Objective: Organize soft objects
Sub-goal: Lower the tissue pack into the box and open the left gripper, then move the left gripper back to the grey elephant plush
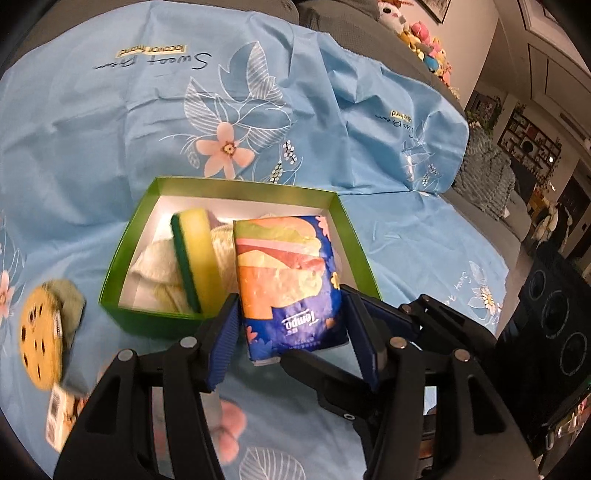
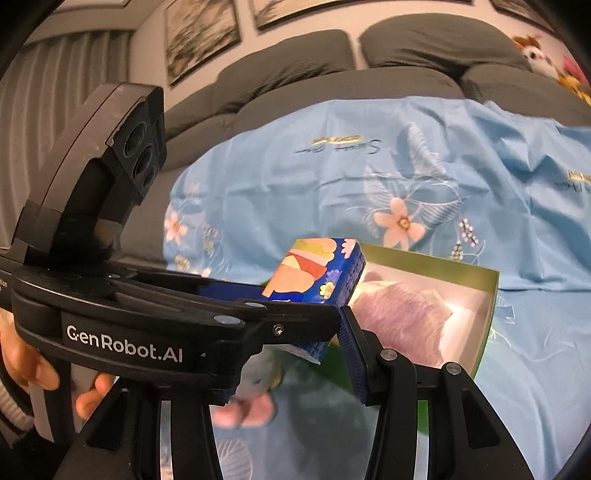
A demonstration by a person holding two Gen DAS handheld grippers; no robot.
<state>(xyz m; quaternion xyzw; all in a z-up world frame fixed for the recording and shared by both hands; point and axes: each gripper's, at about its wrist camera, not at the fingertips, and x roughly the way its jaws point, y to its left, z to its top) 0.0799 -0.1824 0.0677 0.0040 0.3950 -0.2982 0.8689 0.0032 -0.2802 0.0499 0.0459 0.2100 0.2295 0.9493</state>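
Note:
My left gripper [image 1: 291, 317] is shut on a blue Tempo tissue pack [image 1: 288, 280] and holds it over the front edge of a green box [image 1: 236, 186]. The box holds a yellow-green sponge [image 1: 195, 258] standing on edge and pale soft cloths [image 1: 159, 269]. In the right wrist view the left gripper [image 2: 310, 291] crosses from the left with the tissue pack [image 2: 314, 269] in it, above the box [image 2: 487, 314], which also holds a purple fluffy item [image 2: 402, 314]. My right gripper [image 2: 291, 350] is open and empty, just behind the left one.
A blue floral sheet [image 1: 110, 129] covers the sofa. A cookie-shaped plush [image 1: 40, 332] with a green cloth and a small packet [image 1: 59, 417] lie left of the box. Plush toys [image 1: 417, 33] sit on the sofa back. A black speaker [image 1: 554, 332] stands at right.

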